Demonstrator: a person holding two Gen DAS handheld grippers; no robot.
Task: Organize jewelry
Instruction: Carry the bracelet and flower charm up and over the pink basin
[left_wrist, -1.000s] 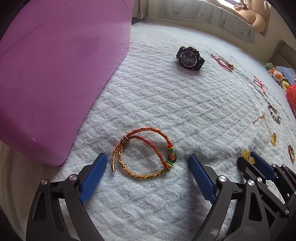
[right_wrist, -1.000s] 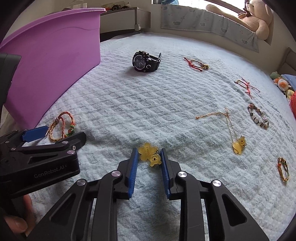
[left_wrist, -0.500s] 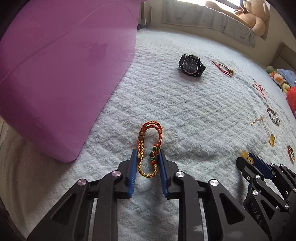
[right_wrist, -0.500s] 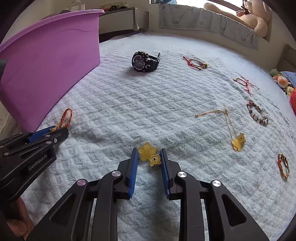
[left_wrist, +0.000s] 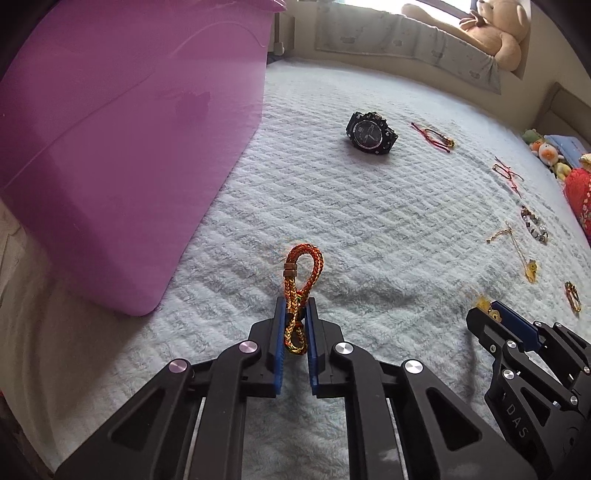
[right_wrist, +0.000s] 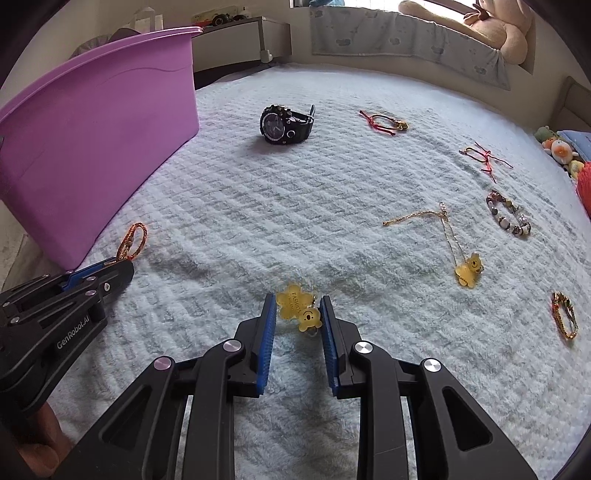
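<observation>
The left tool (left_wrist: 294, 314), spread wide a second ago, is closing on the braided bracelet (left_wrist: 300, 280), now folded upright between its pads, ready for lifting toward the purple bin (left_wrist: 122, 147) on its left. The right tool (right_wrist: 297, 314) is pinching the yellow bear charm (right_wrist: 300, 312), apparently already secured.

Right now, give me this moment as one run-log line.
left gripper: closing on braided bracelet | right gripper: shut on yellow bear charm | purple bin: not reached | watch: on blanket
</observation>
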